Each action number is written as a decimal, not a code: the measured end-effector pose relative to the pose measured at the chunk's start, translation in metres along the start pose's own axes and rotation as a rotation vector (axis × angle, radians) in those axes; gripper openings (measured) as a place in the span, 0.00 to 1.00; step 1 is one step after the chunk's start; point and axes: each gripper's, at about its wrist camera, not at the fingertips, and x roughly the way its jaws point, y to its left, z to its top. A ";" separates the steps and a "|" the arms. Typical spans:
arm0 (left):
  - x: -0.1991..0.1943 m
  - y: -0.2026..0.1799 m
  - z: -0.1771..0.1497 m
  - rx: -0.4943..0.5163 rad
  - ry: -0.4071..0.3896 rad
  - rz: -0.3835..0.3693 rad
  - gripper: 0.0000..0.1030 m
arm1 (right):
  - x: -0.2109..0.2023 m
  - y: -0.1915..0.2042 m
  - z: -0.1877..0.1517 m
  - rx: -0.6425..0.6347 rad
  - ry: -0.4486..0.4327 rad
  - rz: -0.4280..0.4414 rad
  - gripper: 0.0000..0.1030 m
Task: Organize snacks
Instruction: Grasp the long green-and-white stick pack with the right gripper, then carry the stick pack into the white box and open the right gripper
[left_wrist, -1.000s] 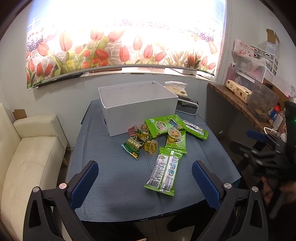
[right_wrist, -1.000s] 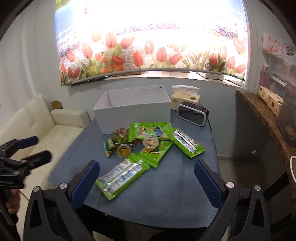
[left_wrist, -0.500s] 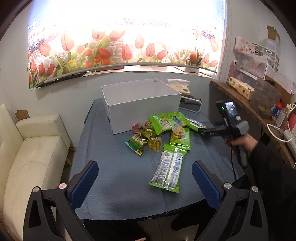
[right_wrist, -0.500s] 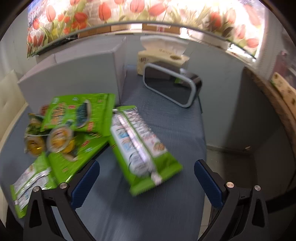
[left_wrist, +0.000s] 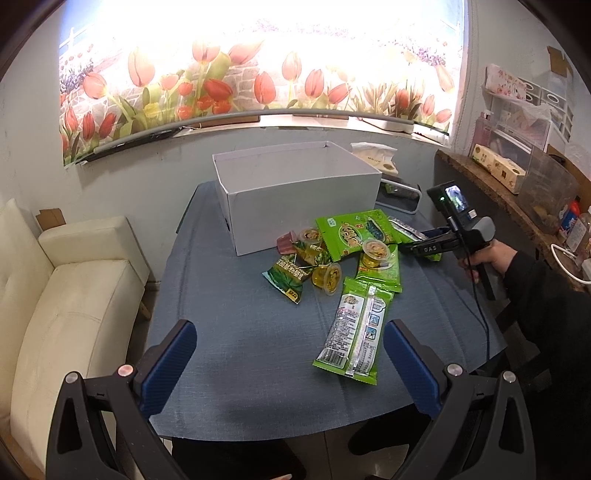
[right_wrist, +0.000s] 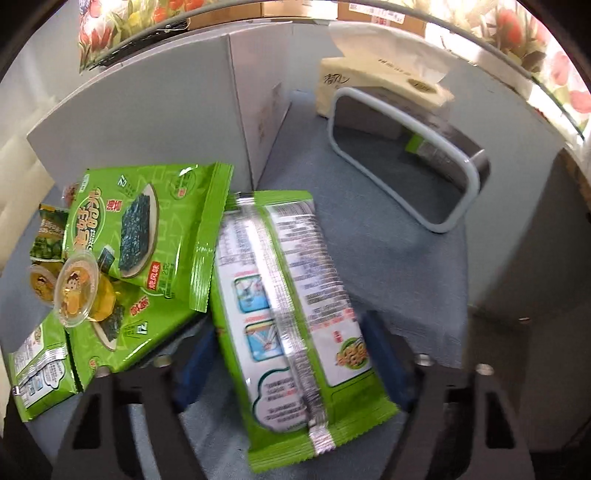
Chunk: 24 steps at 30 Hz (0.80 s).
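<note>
On the blue bench (left_wrist: 236, 332), before the open white box (left_wrist: 295, 192), the right tongs (right_wrist: 291, 373) straddle a long green packet (right_wrist: 291, 314), pads beside it, grip not yet firm as far as I can tell. Next: close, lift, carry into the box. Left tongs (left_wrist: 291, 365) hang open, empty. I count two long packets, two seaweed packs, three jelly cups.

- A lived-in home room is being shown.
- A cream sofa (left_wrist: 55, 295) is being seen beside a cloth-covered table (left_wrist: 240, 332).
- A tulip mural (left_wrist: 240, 81) is being displayed behind.
</note>
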 end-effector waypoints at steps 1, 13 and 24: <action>0.002 0.000 0.000 -0.001 0.003 -0.001 1.00 | -0.003 0.001 -0.003 -0.001 0.001 0.005 0.74; 0.073 -0.024 -0.013 0.112 0.088 -0.097 1.00 | -0.072 0.010 -0.101 0.161 -0.057 -0.147 0.73; 0.156 -0.075 -0.022 0.275 0.170 -0.104 1.00 | -0.147 0.035 -0.161 0.281 -0.154 0.000 0.73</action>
